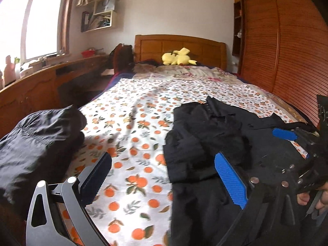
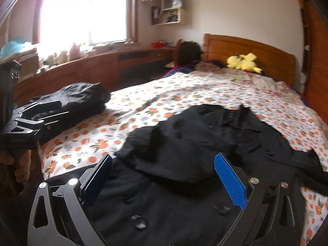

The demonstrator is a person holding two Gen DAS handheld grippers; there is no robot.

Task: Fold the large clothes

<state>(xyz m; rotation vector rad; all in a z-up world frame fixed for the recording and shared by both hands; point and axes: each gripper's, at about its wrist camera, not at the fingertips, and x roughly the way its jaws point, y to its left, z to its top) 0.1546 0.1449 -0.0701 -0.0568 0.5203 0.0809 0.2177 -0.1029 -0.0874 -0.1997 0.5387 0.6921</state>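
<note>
Two hand-held grippers over a black coat on a bed.

The left hand-held gripper (image 1: 164, 176) stands spread wide over the orange-print bedsheet (image 1: 131, 143), nothing between its fingers. The right hand-held gripper (image 2: 164, 176) is likewise spread, empty, above the black coat (image 2: 184, 147), which lies unfolded and rumpled on the bed's near end. A folded dark garment (image 2: 82, 98) rests at the bed's left edge.

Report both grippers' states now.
Left gripper: open, holding nothing.
Right gripper: open, empty, over the crumpled black buttoned coat.
</note>
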